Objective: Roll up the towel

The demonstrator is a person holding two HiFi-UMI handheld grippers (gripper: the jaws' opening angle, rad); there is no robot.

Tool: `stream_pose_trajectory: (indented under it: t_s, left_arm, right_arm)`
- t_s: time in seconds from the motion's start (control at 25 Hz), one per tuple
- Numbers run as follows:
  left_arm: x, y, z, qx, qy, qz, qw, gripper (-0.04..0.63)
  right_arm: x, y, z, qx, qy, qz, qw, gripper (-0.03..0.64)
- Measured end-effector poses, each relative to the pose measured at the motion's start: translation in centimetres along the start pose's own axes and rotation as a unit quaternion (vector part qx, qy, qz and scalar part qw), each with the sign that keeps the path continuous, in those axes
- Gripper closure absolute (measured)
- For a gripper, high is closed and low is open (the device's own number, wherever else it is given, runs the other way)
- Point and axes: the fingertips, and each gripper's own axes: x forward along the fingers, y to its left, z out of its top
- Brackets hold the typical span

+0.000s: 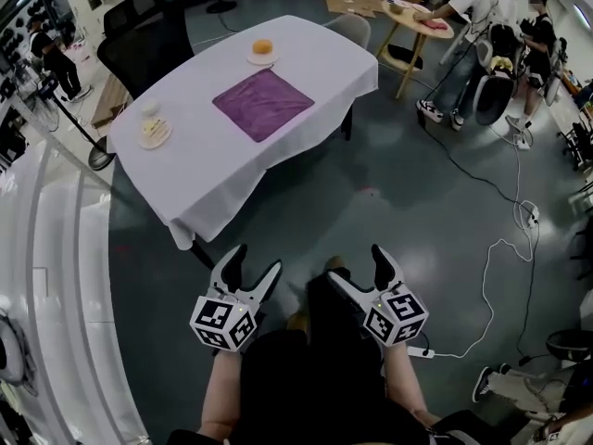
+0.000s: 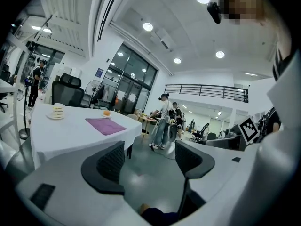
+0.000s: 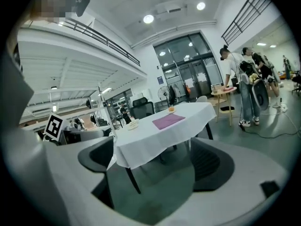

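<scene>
L gripper jaws wide, empty, R gripper jaws wide, empty, both well short of table, table legs only in right gripper view, 1 purple towel flat mid-table, 2 plates, 2 ppl far right

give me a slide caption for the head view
Left hand-held gripper and right hand-held gripper, both open and empty, face a white-clothed table bearing an unrolled purple cloth towel.
</scene>
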Motion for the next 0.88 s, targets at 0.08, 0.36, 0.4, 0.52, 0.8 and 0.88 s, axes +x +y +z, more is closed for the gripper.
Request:
stream_pose_trajectory:
  t_s: [0.08,0.36,0.4,0.52,0.8,0.88]
  left_arm:
    - [1.0,0.4,0.1,0.001,0.001,0.002,1.0,0.25]
    - [6.8,1.1,2.5,0.012,0.0,0.009,0.9999,0.25]
    - [7.9,1.2,3.1,0.014,-0.001,0.011,0.9998,0.25]
    - [11.3,1.8,5.2,0.003,-0.022,0.023,0.9995,0.25]
    - [18.2,3.4,9.0,-0.021,-0.053,0.052,0.997,0.25]
    - [19.9,3.8,9.2,-0.02,-0.048,0.057,0.997,0.25]
  right_arm:
    - [1.0,-0.3,0.1,0.001,0.007,0.015,1.0,0.091]
    - [4.4,-4.6,5.0,-0.014,-0.025,0.021,0.999,0.133]
    - [5.0,-5.4,5.8,-0.011,-0.029,0.024,0.999,0.133]
    - [6.4,-8.2,7.8,-0.015,-0.036,0.029,0.999,0.147]
    - [11.7,-13.6,12.2,-0.034,-0.021,0.053,0.998,0.146]
    - [13.0,-15.1,13.4,-0.036,-0.027,0.057,0.997,0.147]
